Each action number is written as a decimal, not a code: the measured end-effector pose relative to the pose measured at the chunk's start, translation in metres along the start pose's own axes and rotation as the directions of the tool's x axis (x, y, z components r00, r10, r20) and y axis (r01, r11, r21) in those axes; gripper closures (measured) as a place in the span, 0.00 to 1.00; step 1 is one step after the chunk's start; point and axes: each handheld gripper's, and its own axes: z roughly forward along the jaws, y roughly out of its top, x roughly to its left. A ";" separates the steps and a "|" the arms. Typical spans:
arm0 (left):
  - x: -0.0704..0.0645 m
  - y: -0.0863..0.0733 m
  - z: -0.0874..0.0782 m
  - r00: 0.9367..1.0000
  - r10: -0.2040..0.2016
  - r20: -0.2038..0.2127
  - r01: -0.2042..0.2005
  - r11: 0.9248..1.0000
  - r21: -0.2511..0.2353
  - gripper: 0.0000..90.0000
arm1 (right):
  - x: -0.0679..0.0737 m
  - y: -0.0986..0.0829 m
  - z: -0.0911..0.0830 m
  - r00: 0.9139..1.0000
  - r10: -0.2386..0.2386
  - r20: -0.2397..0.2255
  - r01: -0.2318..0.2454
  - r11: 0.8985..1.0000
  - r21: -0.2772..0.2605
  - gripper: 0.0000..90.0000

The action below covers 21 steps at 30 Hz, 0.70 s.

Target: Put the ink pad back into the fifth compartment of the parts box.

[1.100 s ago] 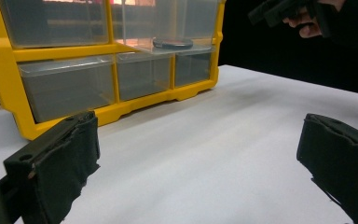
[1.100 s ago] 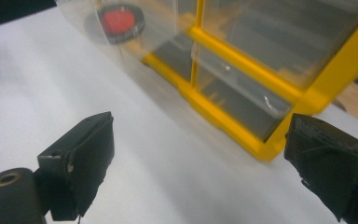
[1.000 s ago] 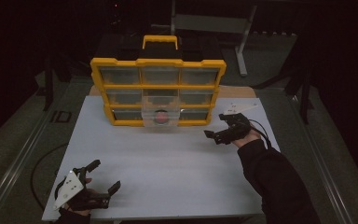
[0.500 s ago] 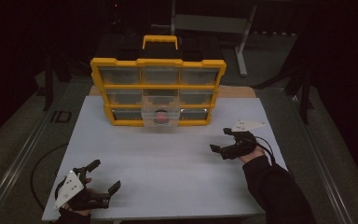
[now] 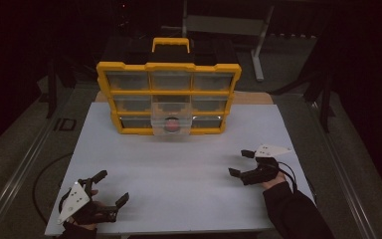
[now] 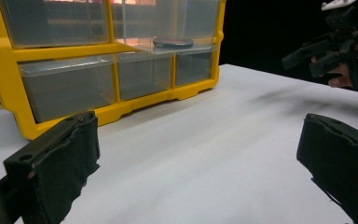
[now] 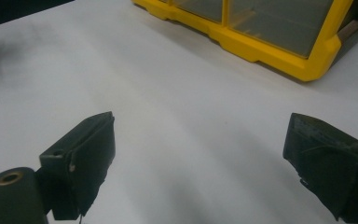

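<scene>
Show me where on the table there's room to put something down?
The widest bare patch of the white table lies between the yellow drawer organizer and the two grippers, left gripper and right gripper. It gets crowded just before the organizer's middle, where a clear drawer sticks out.

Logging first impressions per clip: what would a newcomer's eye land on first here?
The yellow drawer cabinet at the far side of the white table, with one clear drawer pulled out, holding a red-and-dark round object. Nearer, the left gripper and right gripper sit open over bare tabletop.
</scene>
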 end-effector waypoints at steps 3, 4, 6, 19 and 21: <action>0.000 0.000 0.000 1.000 0.000 0.000 0.000 1.000 0.000 0.00 | 0.003 -0.009 -0.003 1.000 -0.005 -0.024 0.004 1.000 -0.013 0.10; 0.000 0.000 0.000 1.000 0.000 0.000 0.000 1.000 0.001 0.00 | 0.004 -0.011 -0.004 1.000 -0.009 -0.024 0.009 1.000 -0.013 0.10; 0.000 0.000 0.000 1.000 0.000 0.000 0.000 1.000 0.001 0.00 | 0.005 -0.016 -0.006 0.999 -0.006 -0.033 0.005 1.000 -0.023 0.10; 0.000 0.000 0.000 1.000 0.003 -0.001 -0.003 1.000 0.003 0.00 | 0.009 -0.045 -0.017 1.000 -0.012 -0.019 0.012 1.000 0.004 0.10; 0.000 0.000 0.000 1.000 0.003 -0.001 -0.003 1.000 0.003 0.00 | 0.010 -0.047 -0.018 1.000 -0.013 -0.016 0.013 1.000 0.002 0.10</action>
